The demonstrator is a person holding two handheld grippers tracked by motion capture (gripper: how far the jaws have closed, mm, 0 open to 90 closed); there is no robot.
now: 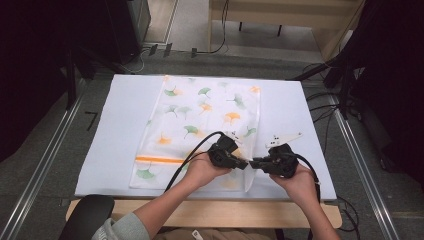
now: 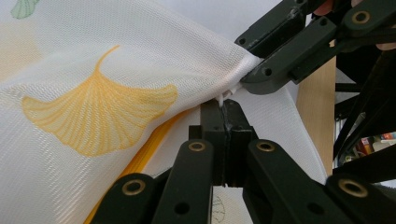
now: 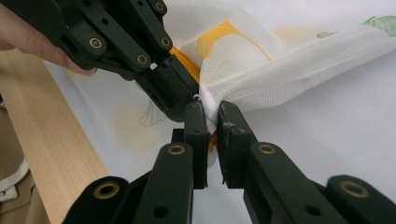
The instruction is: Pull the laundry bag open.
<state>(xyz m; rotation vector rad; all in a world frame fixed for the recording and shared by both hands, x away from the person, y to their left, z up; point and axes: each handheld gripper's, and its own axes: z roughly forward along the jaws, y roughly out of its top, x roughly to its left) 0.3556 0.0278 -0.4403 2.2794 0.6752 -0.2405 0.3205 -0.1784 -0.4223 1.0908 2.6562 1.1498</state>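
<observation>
Cloth: a white mesh cloth (image 1: 200,130) printed with green and orange ginkgo leaves and an orange stripe, spread flat on the tabletop (image 1: 120,125), its near right corner lifted off the surface.
Landmark: that lifted corner (image 2: 238,70), close to the tabletop's near edge.
Left tool (image 1: 240,163): comes to the corner from the left; in the left gripper view its jaws (image 2: 225,140) stand clenched, pads together, with a thin edge of the cloth caught at their tips.
Right tool (image 1: 256,163): comes to the corner from the right, tip to tip with the left tool; in the right gripper view its jaws (image 3: 212,126) are clamped on a bunched fold of the cloth.
Fold: from the corner the mesh rises as a soft ridge and runs away toward the far side of the cloth.
Hands: one behind each tool, forearms coming in over the near edge.
Tabletop: white sheet over a wooden board, whose bare wood edge (image 3: 51,154) shows just near of the corner.
</observation>
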